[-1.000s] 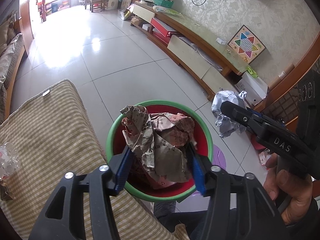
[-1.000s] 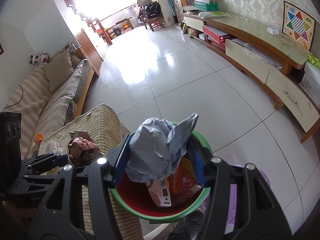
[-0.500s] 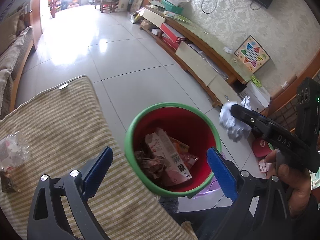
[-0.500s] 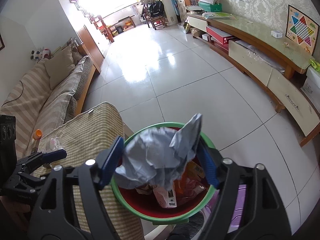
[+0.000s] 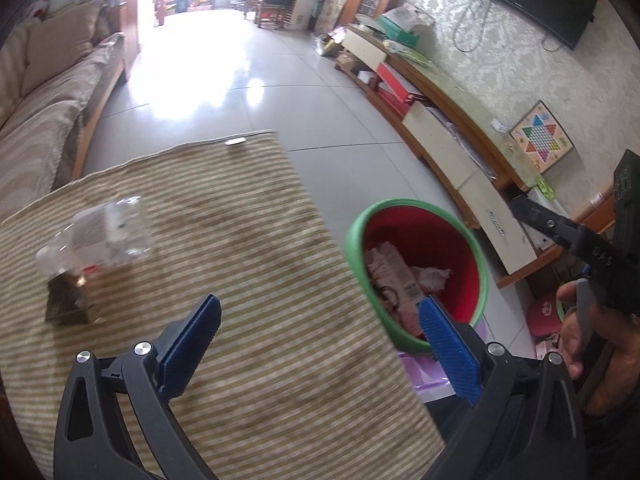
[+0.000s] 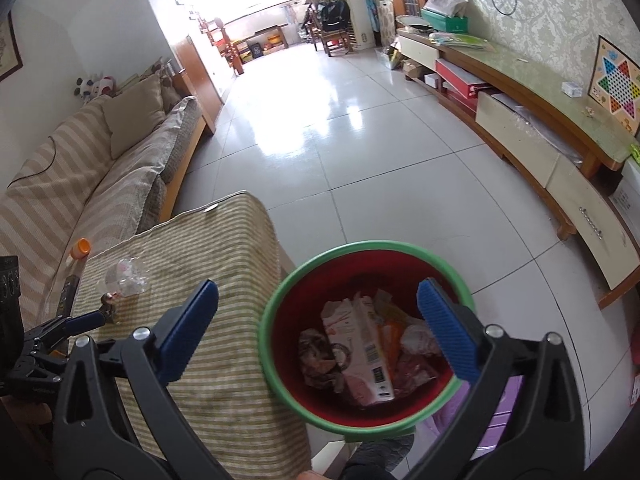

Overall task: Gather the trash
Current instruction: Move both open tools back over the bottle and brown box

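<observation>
Two grippers, both empty, frame this moment. Largest in view is the striped cushion [image 5: 248, 280], filling the lower left of the left wrist frame; it serves as the surface where leftover trash lies, so it sits right against the bin [image 6: 364, 344] for short carries. That bin, red inside with a green rim, stands on the floor at the cushion's right edge, lower centre in the right wrist frame and right of centre in the left one. Its mouth faces up and already holds a carton [image 6: 366, 356], crumpled paper and wrappers, which suggests part of the task is done.

On the cushion's left side, mid-left of the left wrist frame, lies a crushed clear bottle [image 5: 100, 236], touching or just above a small dark packet [image 5: 68, 300]; blur hides which. These look like the trash not yet collected. An orange-capped item [image 6: 82, 248] rests on the sofa beyond, upper left of the bottle in the right wrist frame.

The left gripper [image 5: 316, 344] tilts steeply down over the cushion's near edge, its jaws opening, nearly at full spread, nothing between the blue pads. It probably heads toward the bottle.

The right gripper [image 6: 316, 332] slants down over the bin, jaws opening wide, the right pad above the bin's mouth and nothing gripped. A hand [image 5: 596, 332] at the right edge of the left wrist frame grasps its handle.
</observation>
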Demonstrator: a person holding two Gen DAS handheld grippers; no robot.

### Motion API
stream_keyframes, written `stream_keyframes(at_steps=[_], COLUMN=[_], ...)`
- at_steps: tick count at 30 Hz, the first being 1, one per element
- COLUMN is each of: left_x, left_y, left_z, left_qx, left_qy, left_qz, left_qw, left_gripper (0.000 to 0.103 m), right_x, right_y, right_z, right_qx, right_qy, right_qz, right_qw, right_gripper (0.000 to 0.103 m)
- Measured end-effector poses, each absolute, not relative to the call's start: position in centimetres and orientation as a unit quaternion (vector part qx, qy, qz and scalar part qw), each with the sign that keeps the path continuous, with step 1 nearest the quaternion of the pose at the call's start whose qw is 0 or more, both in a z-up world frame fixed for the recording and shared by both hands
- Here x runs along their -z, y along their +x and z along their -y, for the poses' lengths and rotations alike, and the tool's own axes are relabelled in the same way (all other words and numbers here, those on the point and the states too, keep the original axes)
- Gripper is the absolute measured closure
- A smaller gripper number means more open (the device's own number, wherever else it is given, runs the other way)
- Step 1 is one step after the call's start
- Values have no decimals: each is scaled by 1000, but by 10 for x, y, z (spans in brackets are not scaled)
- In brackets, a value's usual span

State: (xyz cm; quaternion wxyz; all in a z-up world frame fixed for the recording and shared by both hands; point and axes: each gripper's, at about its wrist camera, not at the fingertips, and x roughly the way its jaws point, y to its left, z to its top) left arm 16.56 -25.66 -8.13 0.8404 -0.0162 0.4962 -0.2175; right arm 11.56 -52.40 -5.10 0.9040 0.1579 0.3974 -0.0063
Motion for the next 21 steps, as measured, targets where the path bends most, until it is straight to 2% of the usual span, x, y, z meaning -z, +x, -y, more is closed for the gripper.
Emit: stream_keyframes(at_steps=[10, 16, 21], left_x=[82, 105, 123], left_y=[157, 172, 190], left_z=[144, 78, 57], left_qx=[125, 65, 47], left_qy=[-51, -61, -66], left_qz=[-492, -516, -529], left_qw=[860, 852, 845], left_gripper=[8, 8, 8], right_x=[35, 27, 30], right_y=[129, 136, 142], right_z=[434, 383, 352], right_qx=[-52, -76, -91], right_qy=[115, 87, 69], right_qz=[-405, -408, -418], right_qw=[906, 906, 901], right_gripper=[5, 5, 5])
